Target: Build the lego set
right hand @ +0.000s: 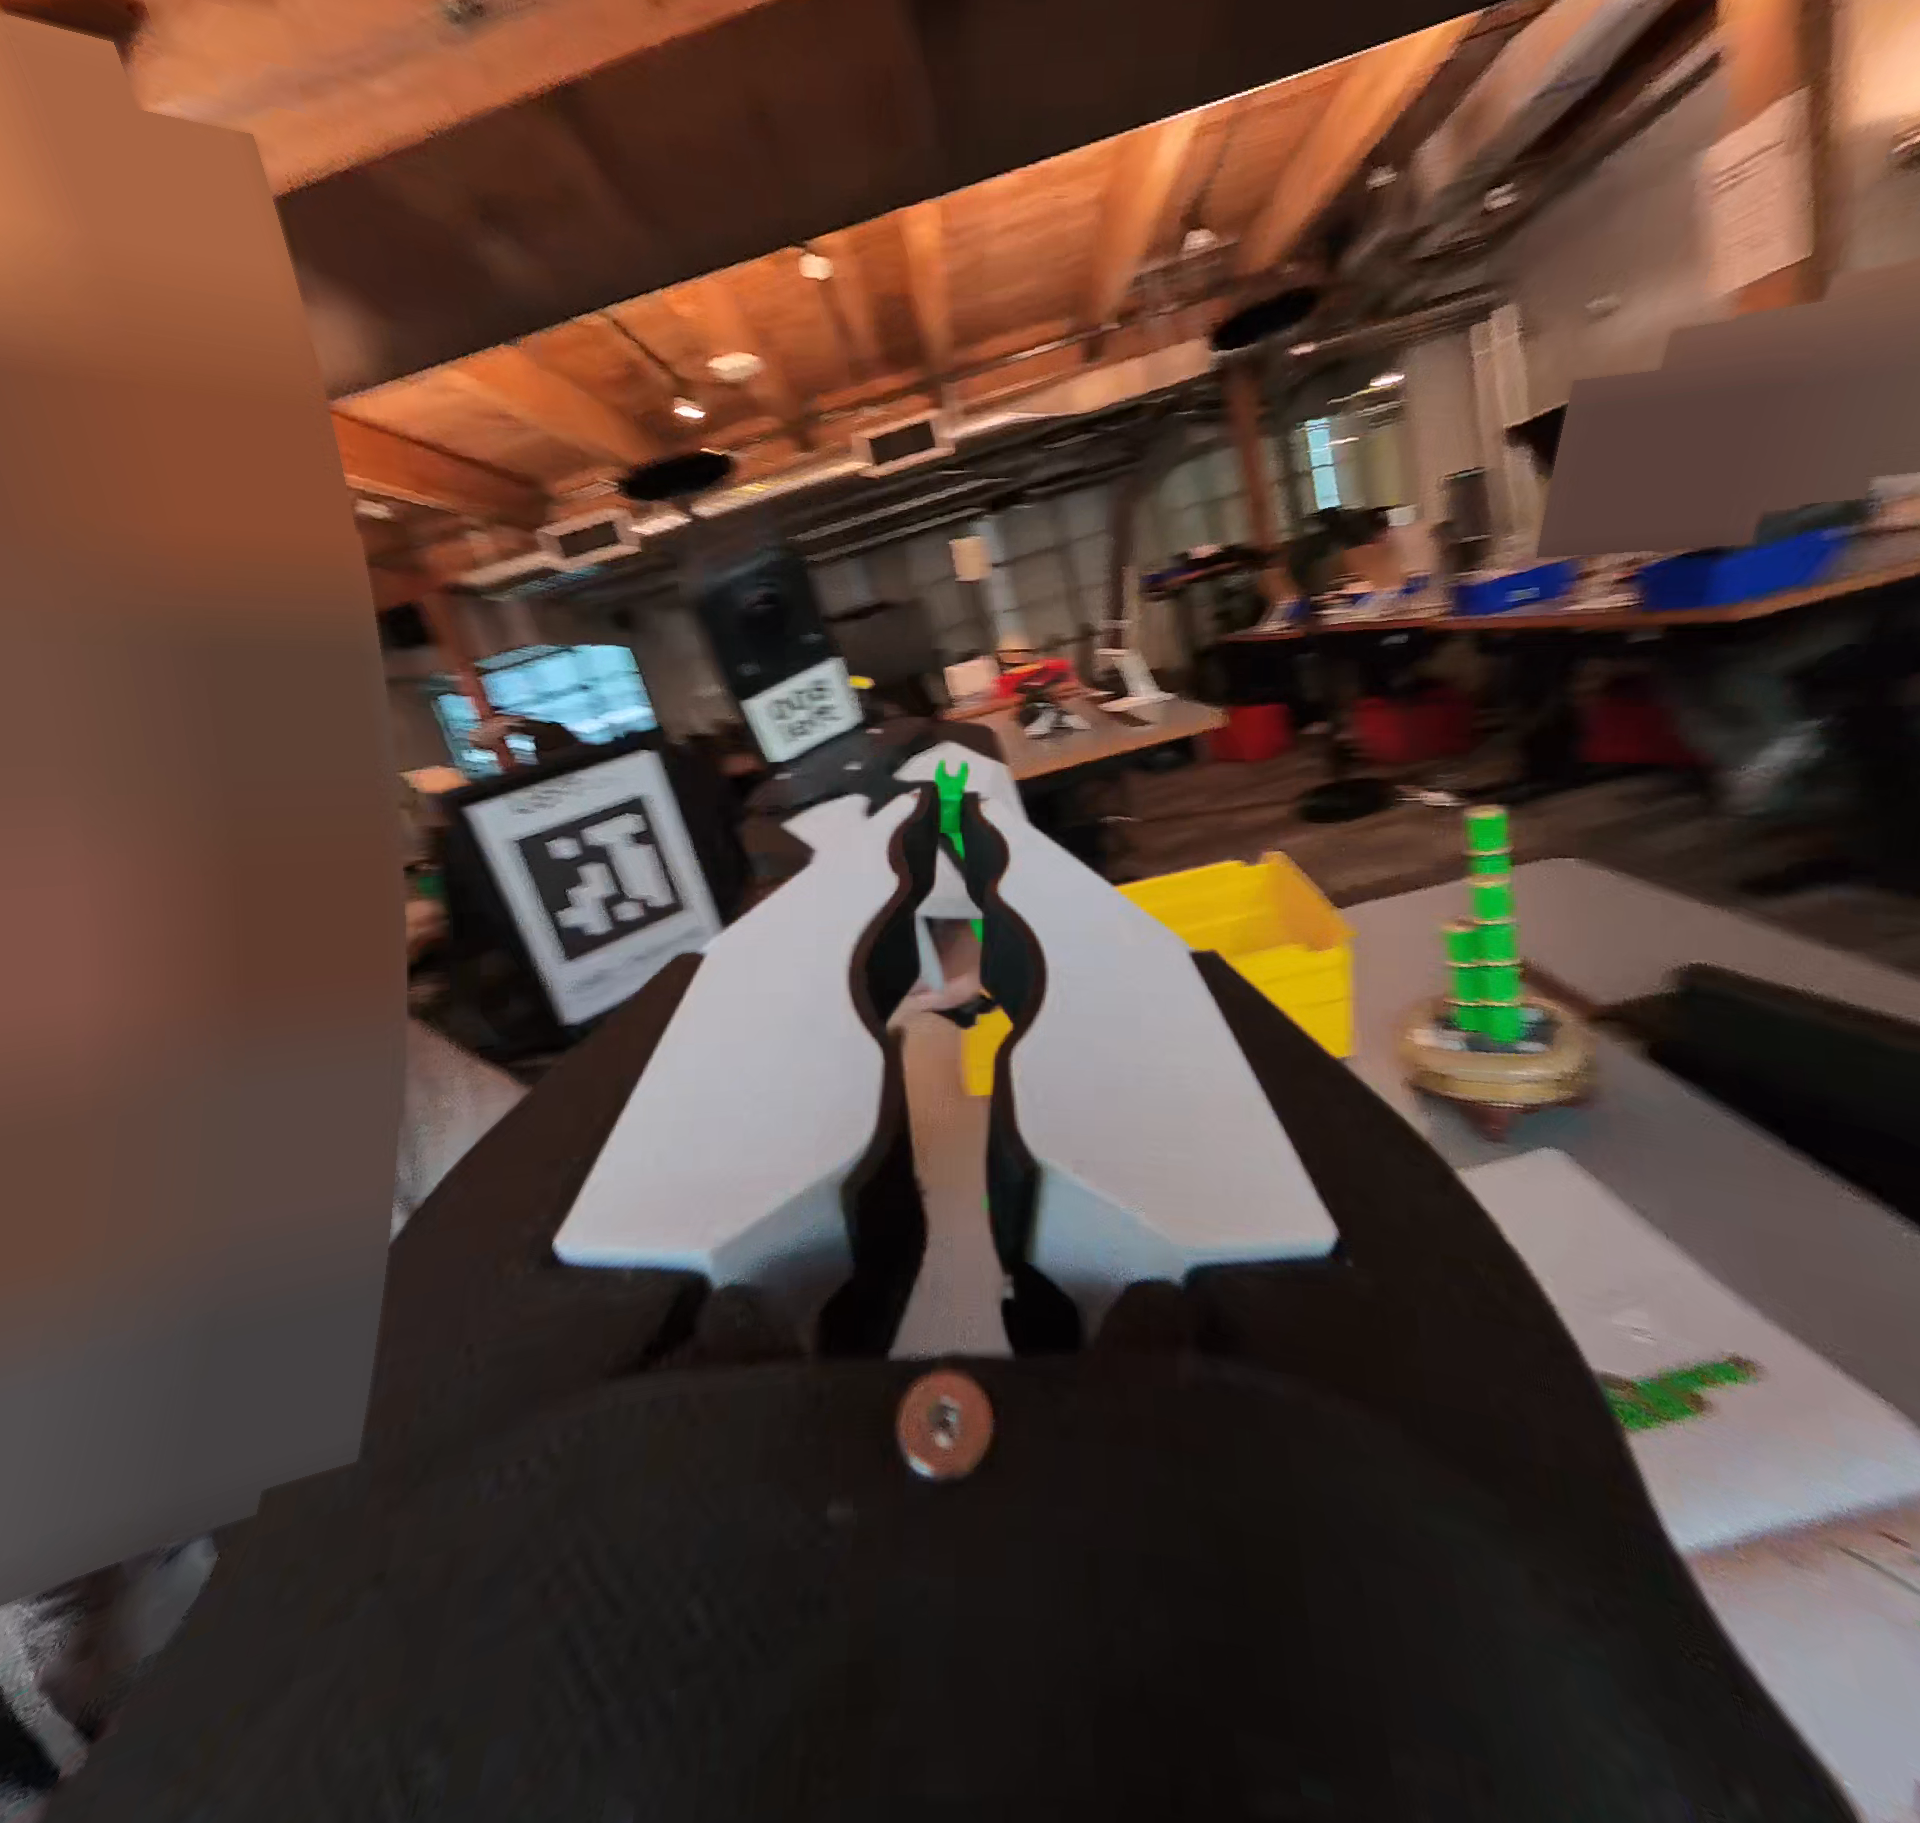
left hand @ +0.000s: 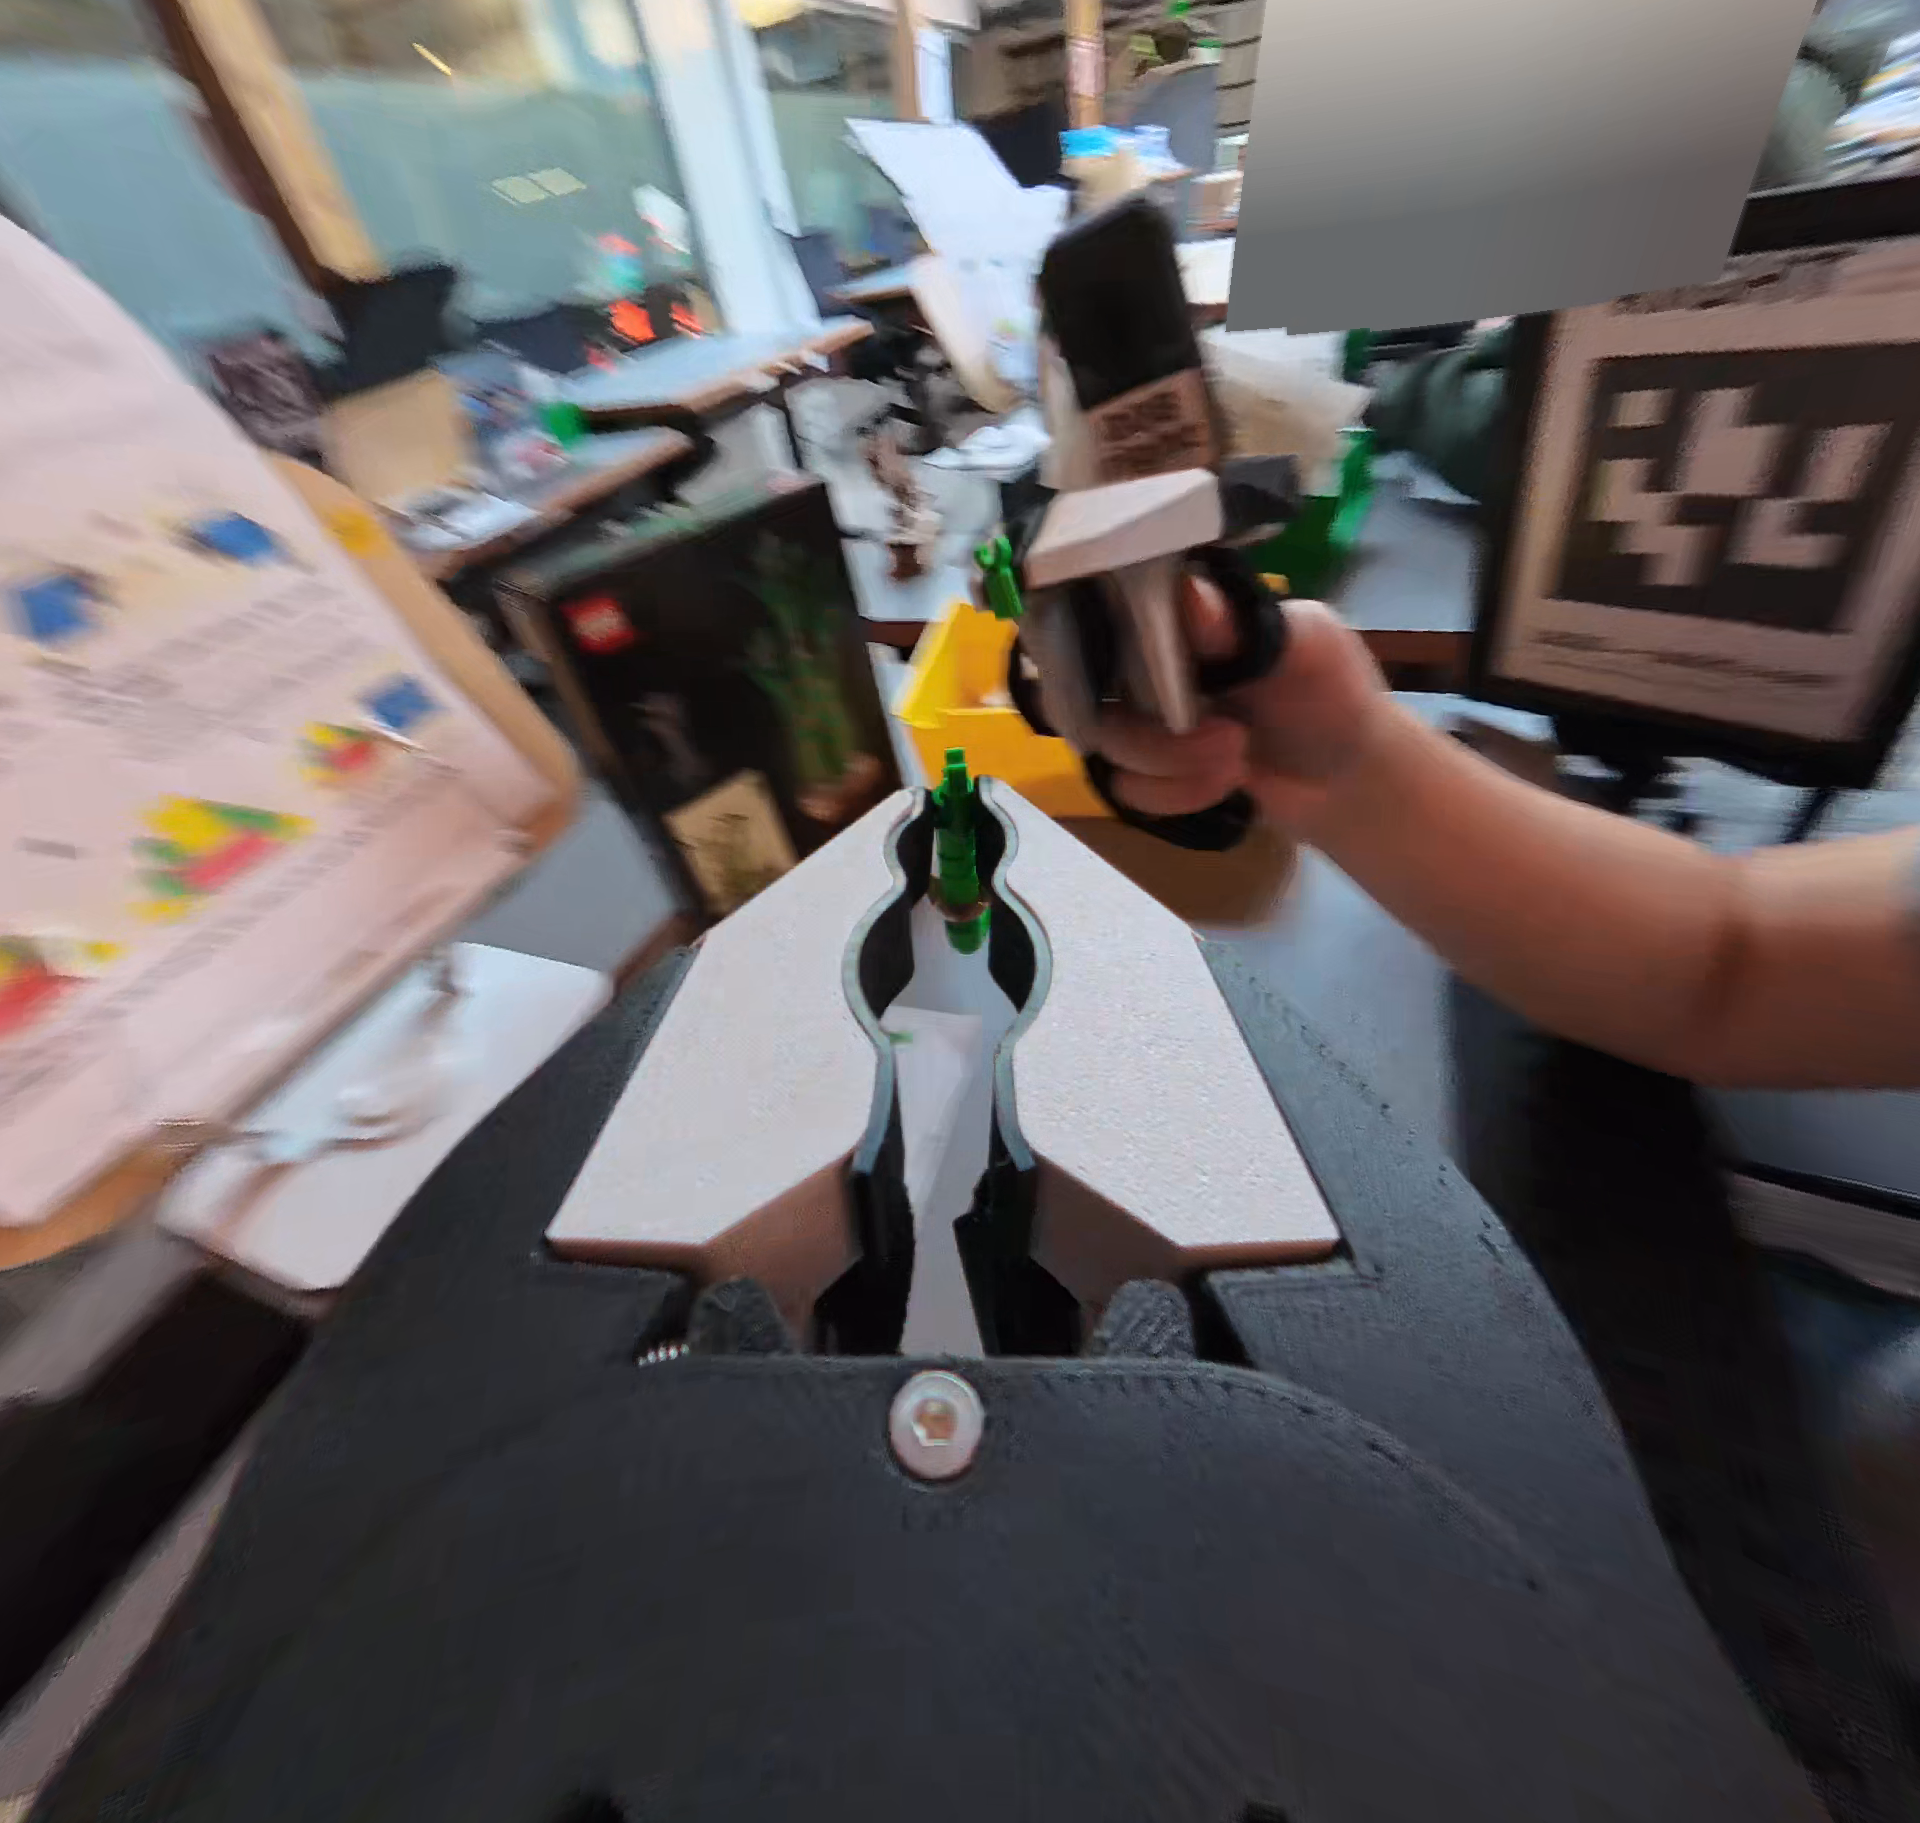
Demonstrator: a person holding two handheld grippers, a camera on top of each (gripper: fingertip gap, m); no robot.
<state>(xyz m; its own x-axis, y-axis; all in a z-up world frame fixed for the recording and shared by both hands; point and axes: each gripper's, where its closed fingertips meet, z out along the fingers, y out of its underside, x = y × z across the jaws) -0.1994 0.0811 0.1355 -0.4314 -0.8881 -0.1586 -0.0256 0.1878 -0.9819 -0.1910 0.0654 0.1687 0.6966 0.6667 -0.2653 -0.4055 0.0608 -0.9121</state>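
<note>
In the left wrist view, my left gripper is shut on a slim green lego stem that stands upright between its tips, held in the air. My right gripper, held by a hand, hangs just beyond it and pinches a small green leaf piece. In the right wrist view, the right gripper is shut on that green leaf piece, with its forked end sticking out past the tips. A partly built green bamboo stack stands on a round base on the table at the right.
A yellow bin sits on the table beyond both grippers. A dark lego box stands to its left. An instruction sheet fills the left. A black-and-white marker board stands nearby. White paper lies at the right. Tip to tip, the grippers are about 4 cm apart.
</note>
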